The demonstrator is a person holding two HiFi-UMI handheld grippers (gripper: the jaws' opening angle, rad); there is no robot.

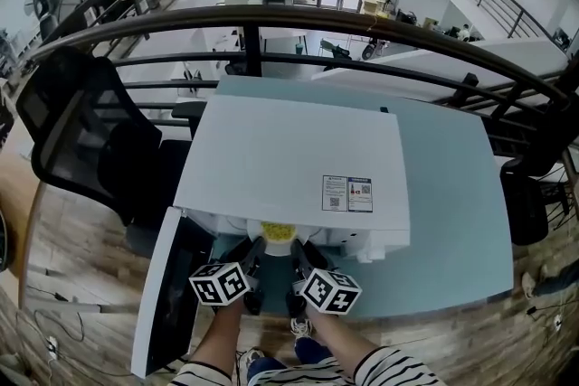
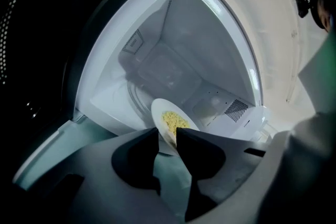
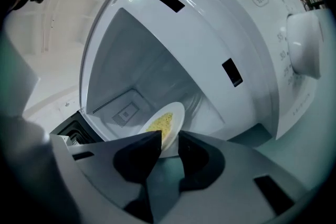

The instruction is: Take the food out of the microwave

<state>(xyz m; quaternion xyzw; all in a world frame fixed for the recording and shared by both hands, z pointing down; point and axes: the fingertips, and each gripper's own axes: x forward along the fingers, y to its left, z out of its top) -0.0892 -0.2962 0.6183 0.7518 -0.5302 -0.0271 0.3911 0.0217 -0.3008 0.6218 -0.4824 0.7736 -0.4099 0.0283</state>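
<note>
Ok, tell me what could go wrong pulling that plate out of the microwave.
1. The left hand-held gripper and right hand-held gripper both pinch only the near rim of the round white plate, close together; its far side could sag and spill the yellow food.
2. The open white microwave door stands close beside the left hand-held gripper; pulling back could knock it.
</note>
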